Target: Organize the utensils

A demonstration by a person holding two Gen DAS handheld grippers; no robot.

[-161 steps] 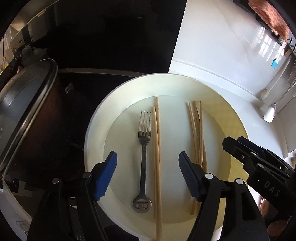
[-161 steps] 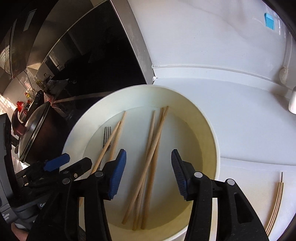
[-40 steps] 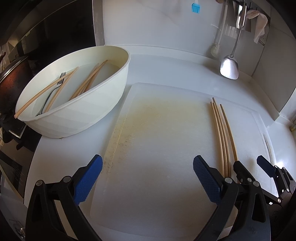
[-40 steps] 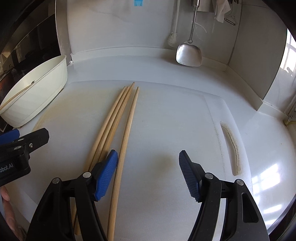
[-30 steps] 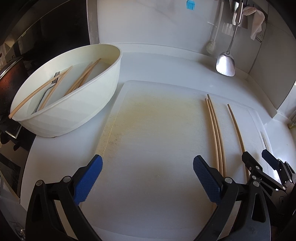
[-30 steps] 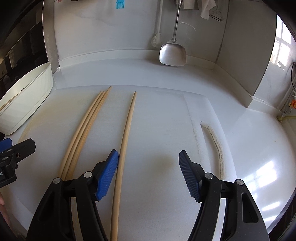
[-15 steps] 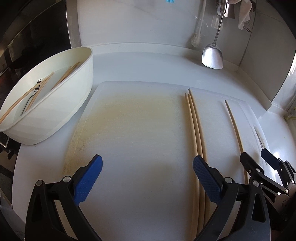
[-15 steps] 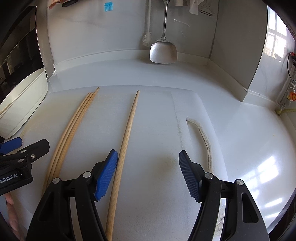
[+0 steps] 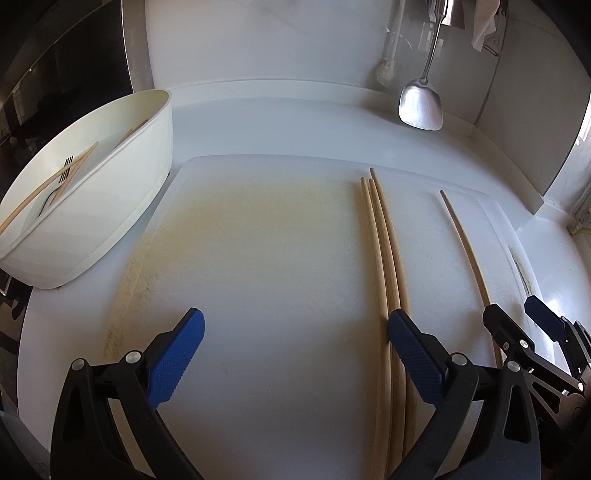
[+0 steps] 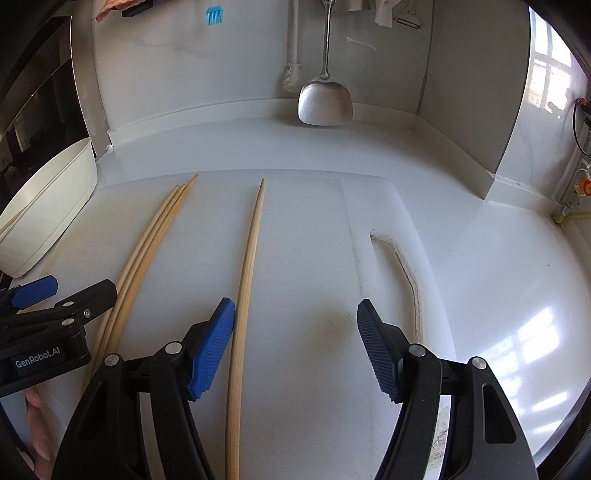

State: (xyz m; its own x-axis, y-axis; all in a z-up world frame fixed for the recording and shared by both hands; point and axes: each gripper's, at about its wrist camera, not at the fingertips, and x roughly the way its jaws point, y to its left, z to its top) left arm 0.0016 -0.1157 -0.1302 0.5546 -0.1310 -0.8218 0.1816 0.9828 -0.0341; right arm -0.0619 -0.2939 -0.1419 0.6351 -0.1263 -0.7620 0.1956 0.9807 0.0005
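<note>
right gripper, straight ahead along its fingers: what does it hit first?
Probably just bare cutting board: the open right gripper has the single chopstick outside its left finger. Further on hangs the metal spatula; depth is unclear.

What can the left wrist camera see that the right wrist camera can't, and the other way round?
Only the left wrist view looks into the white bowl, showing a fork and chopsticks still inside. Only the right wrist view shows the blue brush on the wall and the window. Both show the cutting board, the three grouped chopsticks, the single chopstick lying apart, the hanging spatula, and both the left gripper and the right gripper open.
</note>
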